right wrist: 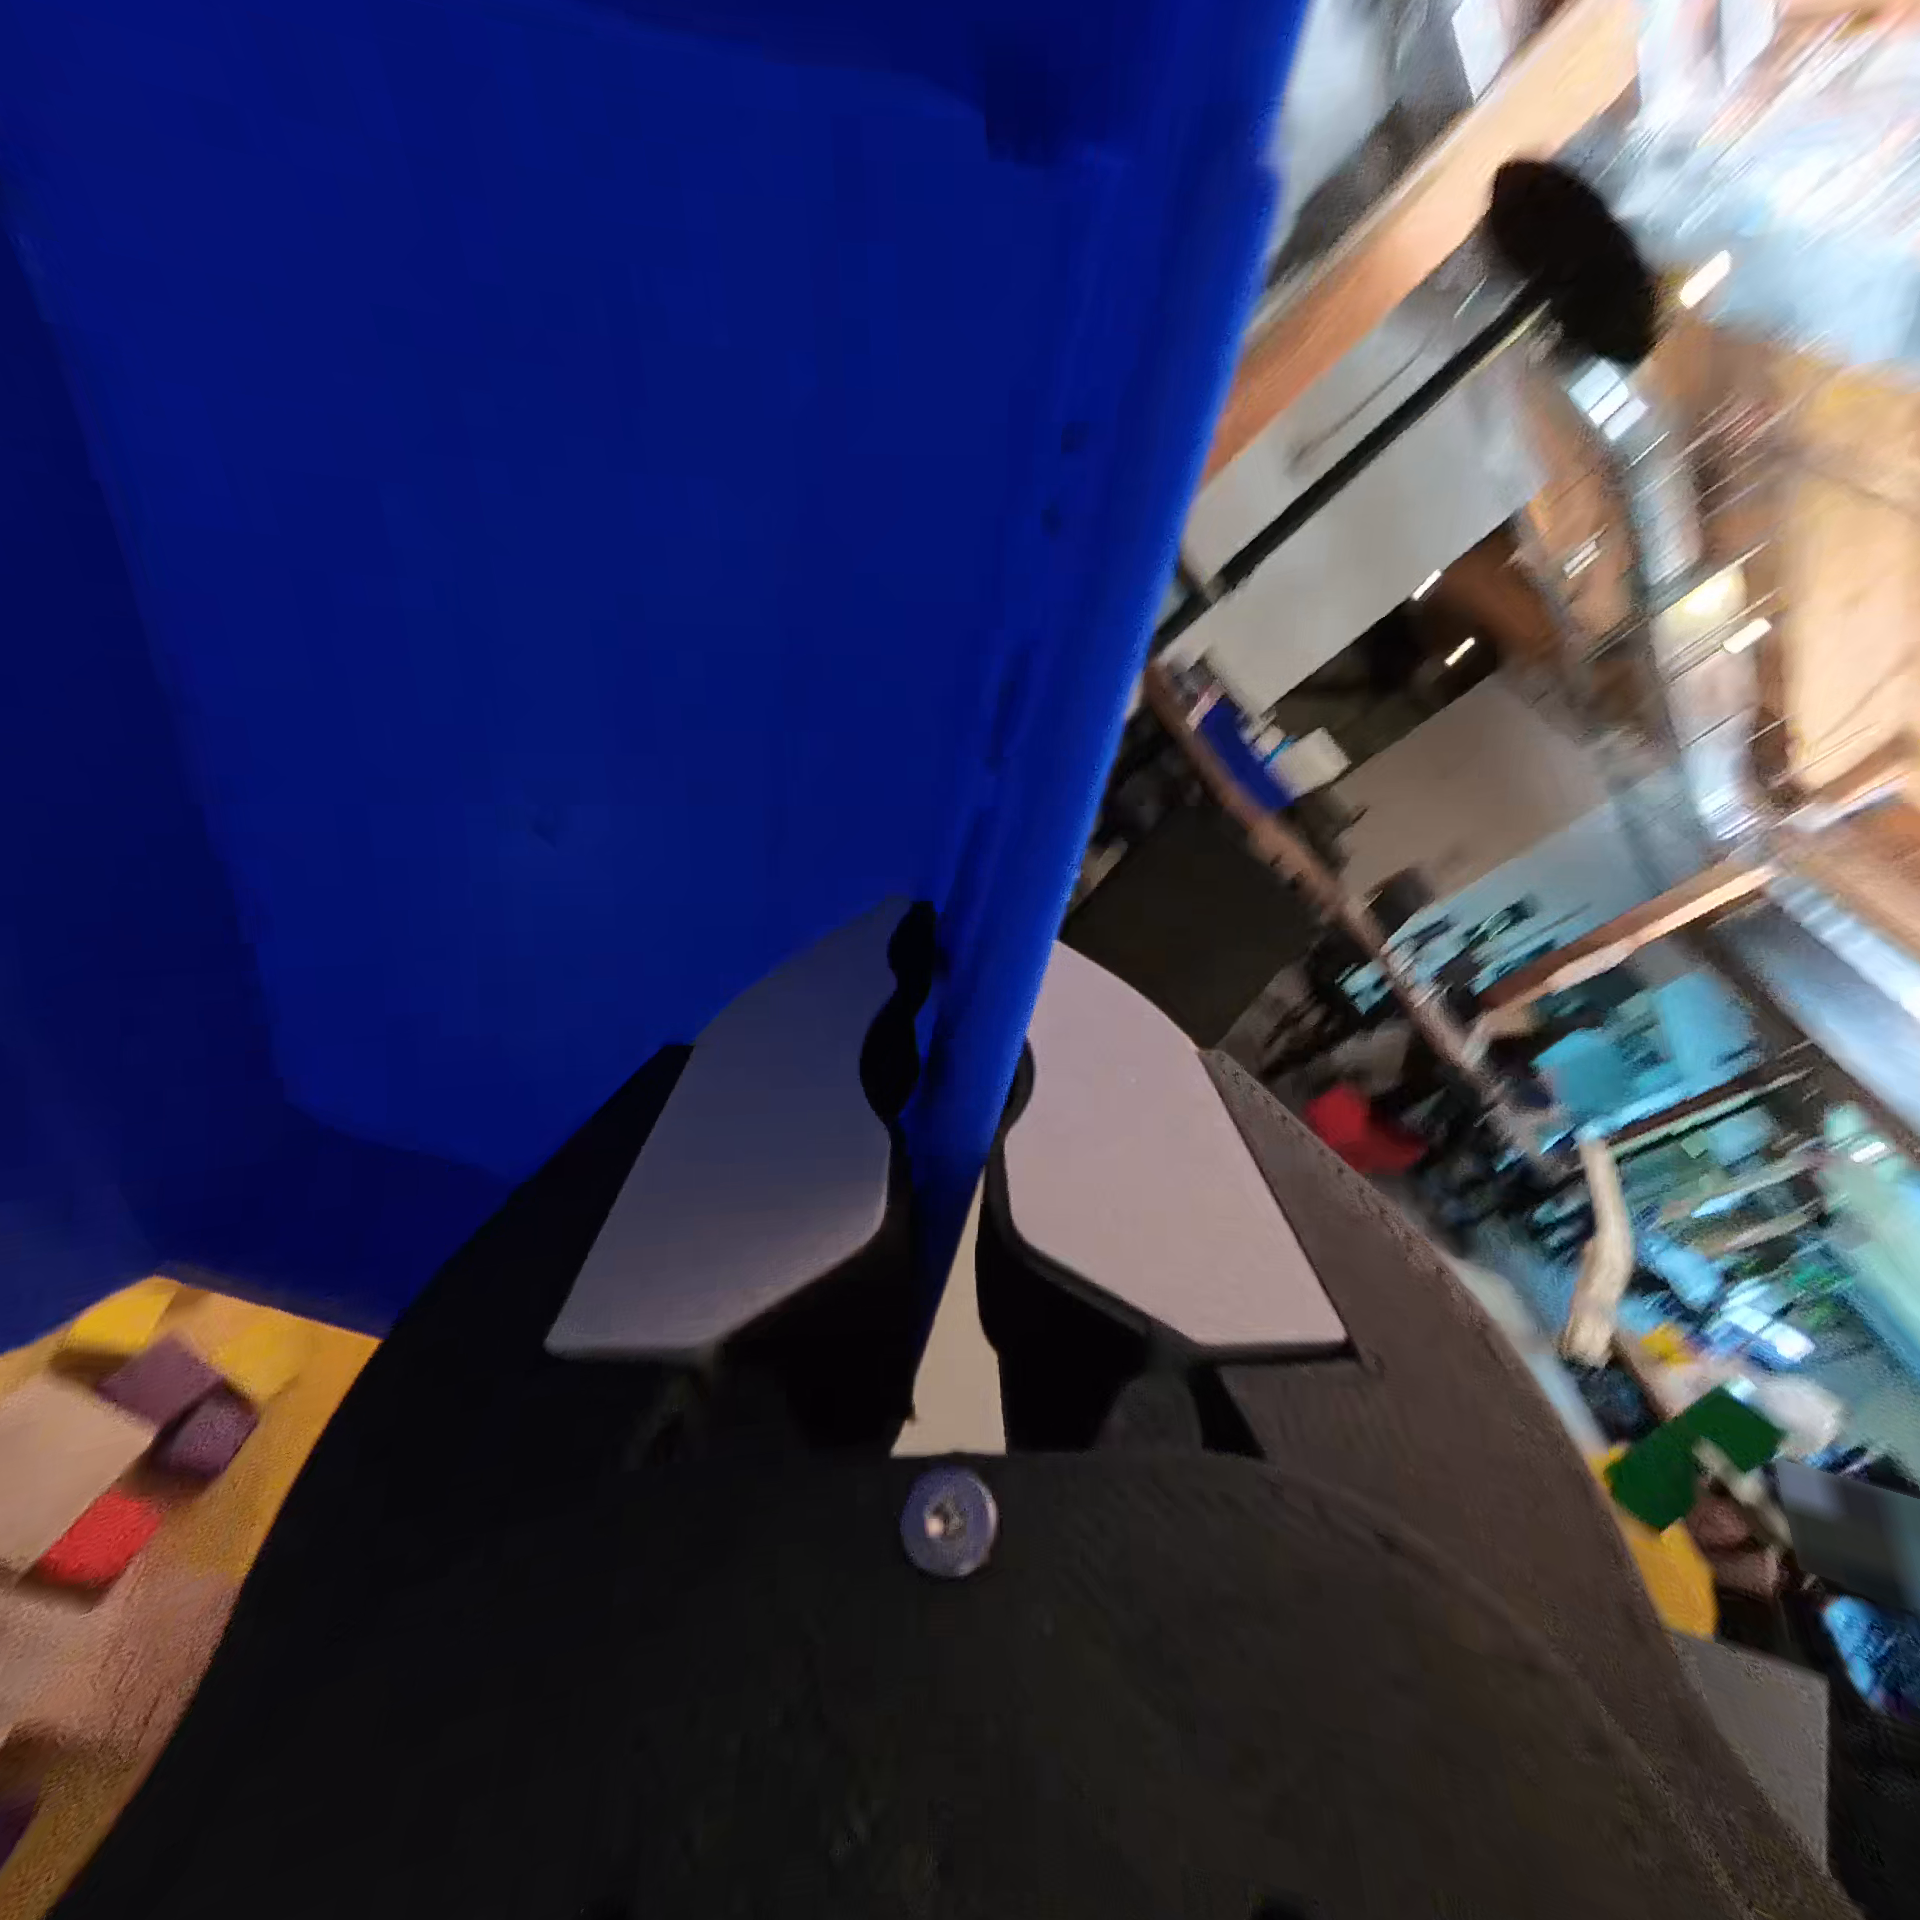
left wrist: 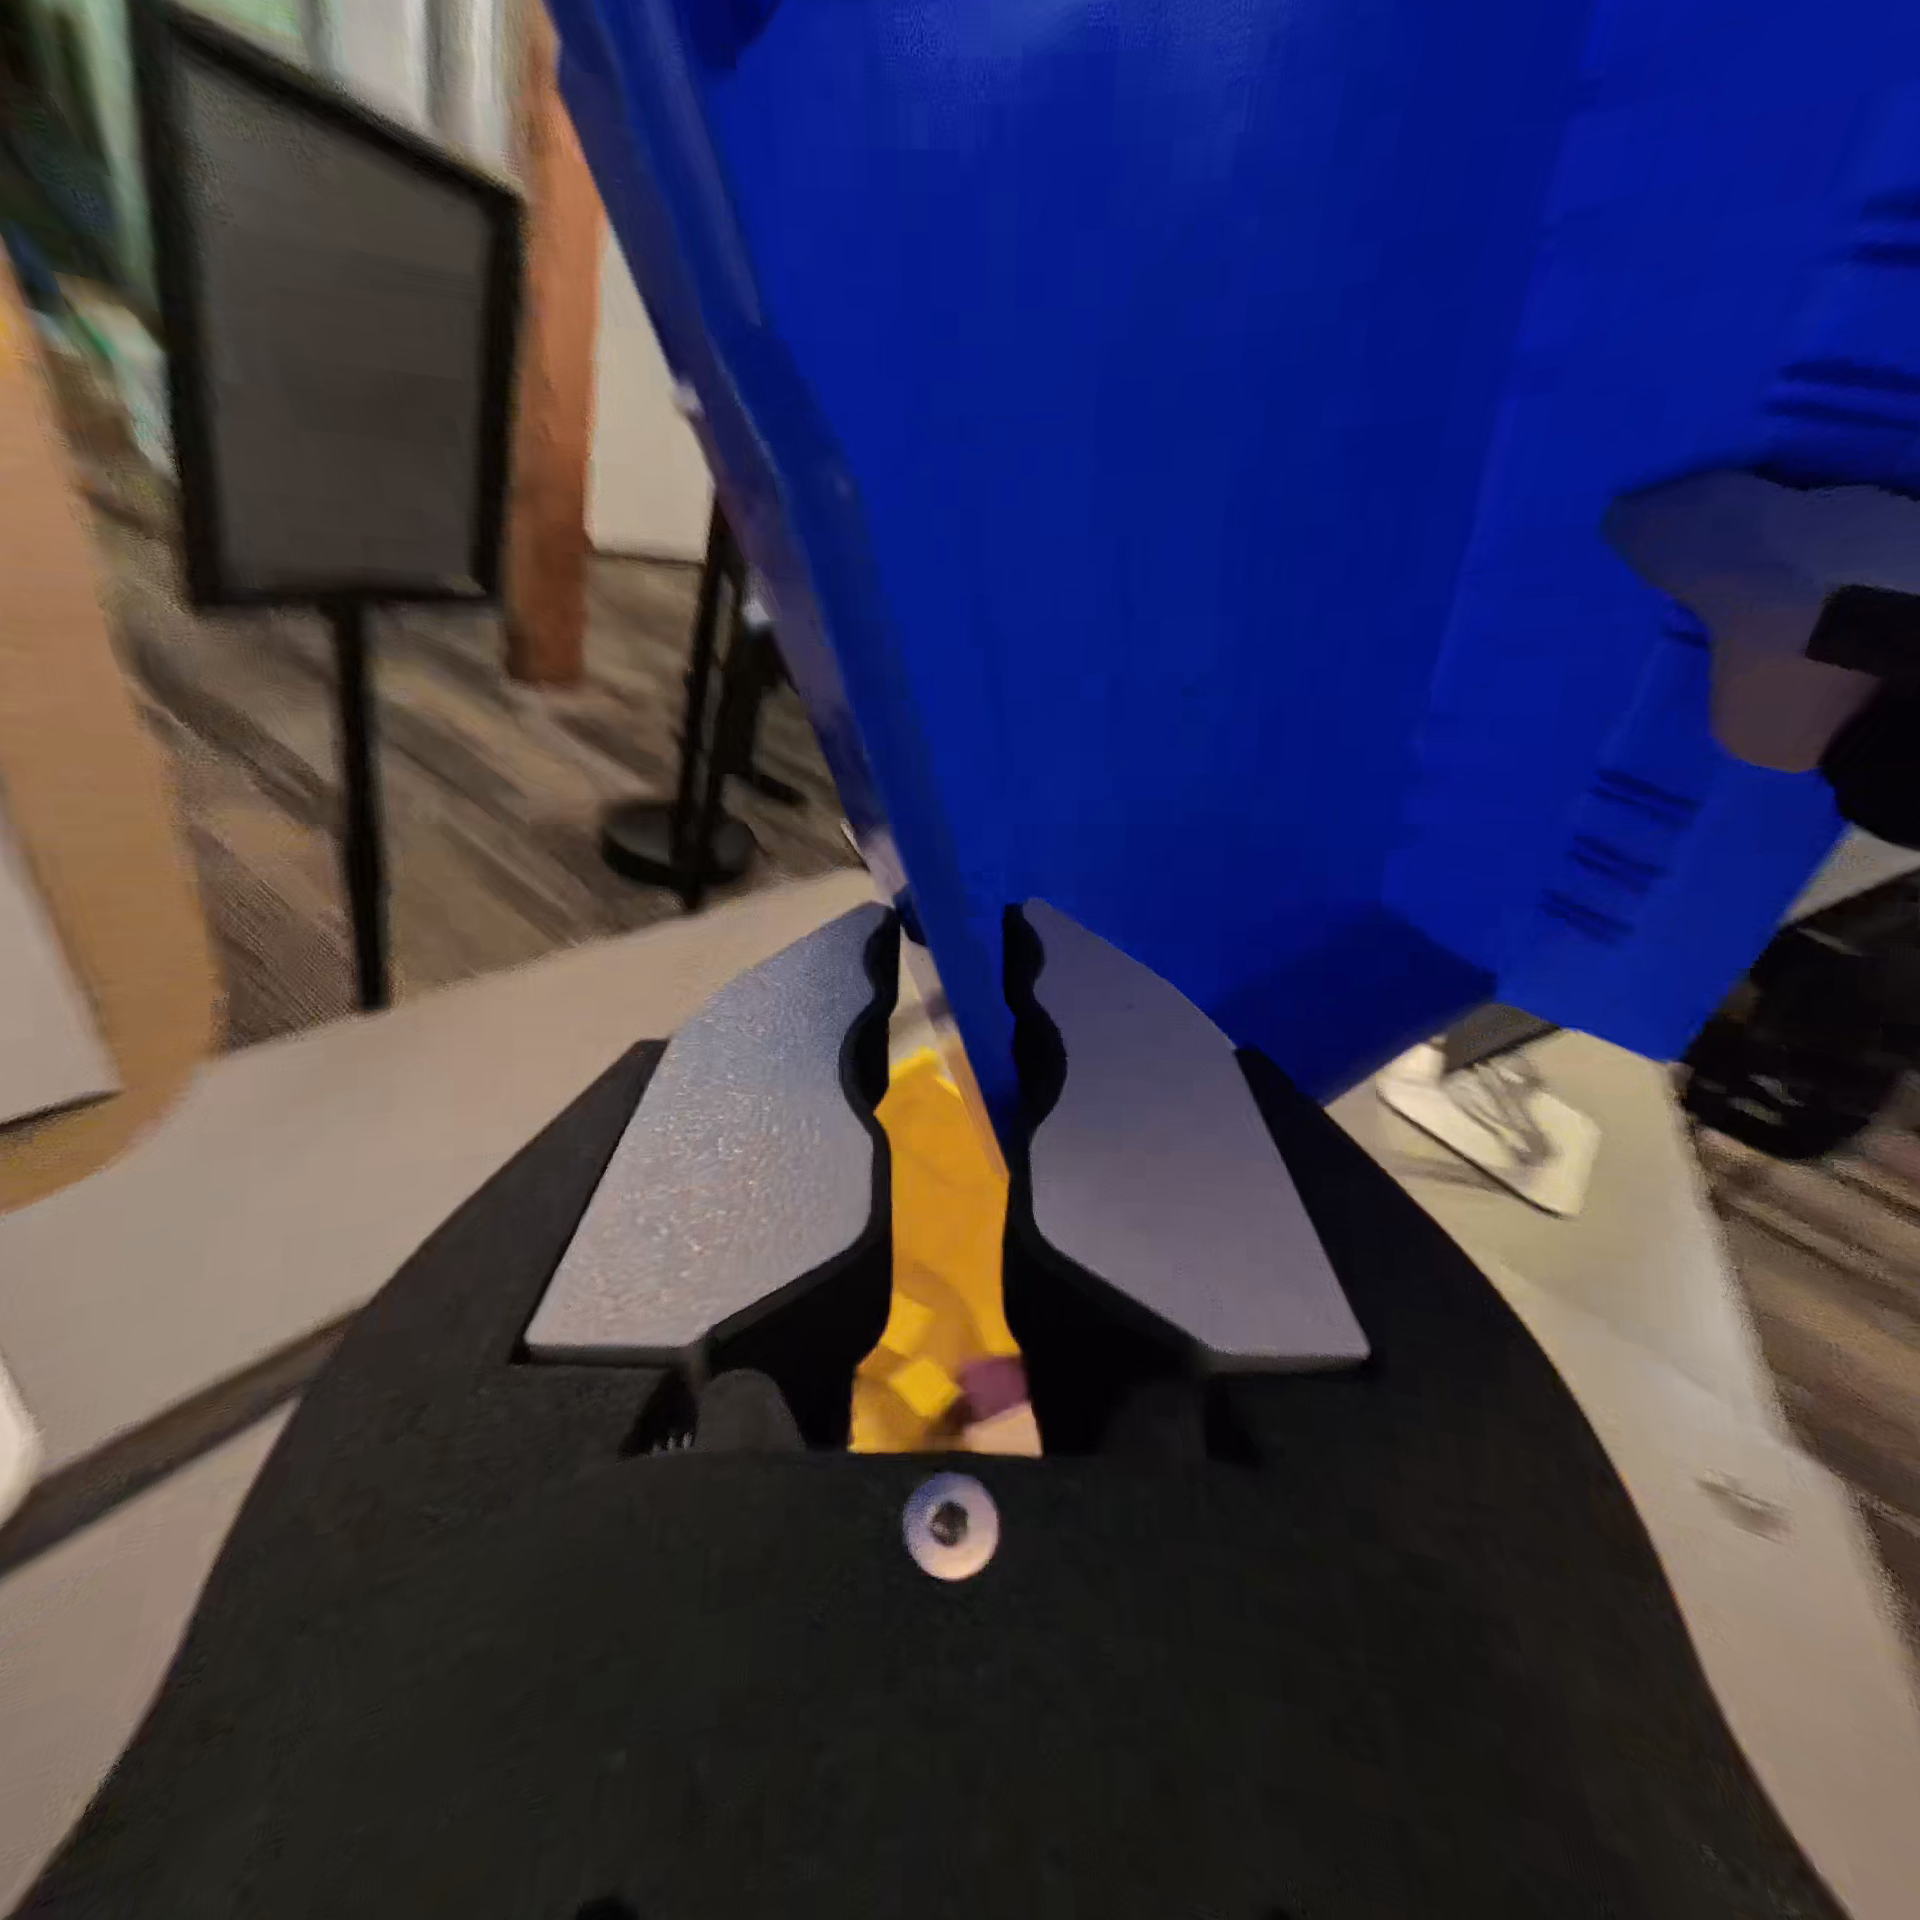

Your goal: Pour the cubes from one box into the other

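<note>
Both the left claw (left wrist: 951,997) and right claw (right wrist: 961,997) are clamped on the tipped blue box's (left wrist: 1195,468) rim, so a slipping grip or sideways tilt could scatter cubes (right wrist: 177,1403) past the yellow box (right wrist: 312,1382) below.

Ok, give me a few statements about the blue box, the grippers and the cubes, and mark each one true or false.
1. The left gripper is clamped on a wall of the blue box. True.
2. The right gripper hangs open, clear of the box. False: its fingers pinch a wall of the box.
3. Cubes show below the box in the right wrist view. True.
4. All the cubes are green. False: yellow, purple and red ones show.
5. The box stands flat on the table. False: both grippers hold it up.
</note>
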Action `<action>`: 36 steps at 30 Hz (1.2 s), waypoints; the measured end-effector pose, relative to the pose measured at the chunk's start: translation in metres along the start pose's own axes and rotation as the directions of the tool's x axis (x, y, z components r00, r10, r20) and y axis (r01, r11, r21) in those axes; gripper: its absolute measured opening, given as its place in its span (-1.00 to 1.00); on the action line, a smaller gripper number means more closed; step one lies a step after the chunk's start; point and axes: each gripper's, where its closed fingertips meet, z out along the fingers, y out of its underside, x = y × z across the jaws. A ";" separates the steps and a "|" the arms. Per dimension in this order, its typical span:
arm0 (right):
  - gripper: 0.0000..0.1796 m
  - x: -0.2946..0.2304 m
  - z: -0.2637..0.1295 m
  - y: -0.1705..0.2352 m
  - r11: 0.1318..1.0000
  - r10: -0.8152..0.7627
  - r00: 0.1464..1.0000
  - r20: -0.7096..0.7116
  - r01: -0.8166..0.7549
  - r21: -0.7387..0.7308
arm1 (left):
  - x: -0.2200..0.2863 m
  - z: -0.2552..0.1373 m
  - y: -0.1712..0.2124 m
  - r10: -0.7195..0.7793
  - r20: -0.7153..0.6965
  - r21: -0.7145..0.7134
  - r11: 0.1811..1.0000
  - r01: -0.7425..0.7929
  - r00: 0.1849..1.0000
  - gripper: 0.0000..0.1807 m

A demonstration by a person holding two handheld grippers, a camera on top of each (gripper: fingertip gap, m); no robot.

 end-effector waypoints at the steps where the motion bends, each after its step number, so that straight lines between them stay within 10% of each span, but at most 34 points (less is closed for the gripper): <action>1: -0.93 0.012 0.010 0.005 0.996 0.041 0.997 0.059 -0.036 -0.088 | 0.013 0.009 0.003 -0.055 -0.035 -0.082 0.995 0.052 0.998 -0.76; 5: -0.93 0.051 0.032 0.052 0.888 0.259 0.942 0.213 -0.146 -0.436 | 0.067 0.019 0.028 -0.260 -0.177 -0.448 0.880 0.157 0.949 -0.44; 8: -0.93 0.072 0.033 0.109 0.784 0.283 0.940 0.192 -0.112 -0.610 | 0.081 0.002 0.032 -0.349 -0.222 -0.492 0.846 0.204 0.911 -0.58; 15: -0.93 0.080 0.031 0.256 0.570 0.322 0.933 0.159 -0.057 -0.820 | -0.030 -0.063 0.120 -0.028 0.178 -0.785 0.598 0.159 0.984 -0.13; 23: -0.92 0.030 0.028 0.344 0.419 0.475 0.865 0.164 -0.058 -0.906 | -0.030 -0.084 0.203 -0.045 0.268 -0.911 0.312 0.269 0.962 -0.01; 25: -0.93 0.022 0.026 0.350 0.410 0.518 0.837 0.176 -0.063 -0.910 | -0.013 -0.080 0.208 -0.183 0.267 -0.915 0.260 0.309 0.946 -0.39; 36: -0.93 -0.003 0.024 0.356 0.372 0.600 0.785 0.155 -0.102 -0.923 | -0.073 -0.135 0.180 -0.183 0.379 -0.882 0.225 0.414 0.907 -0.82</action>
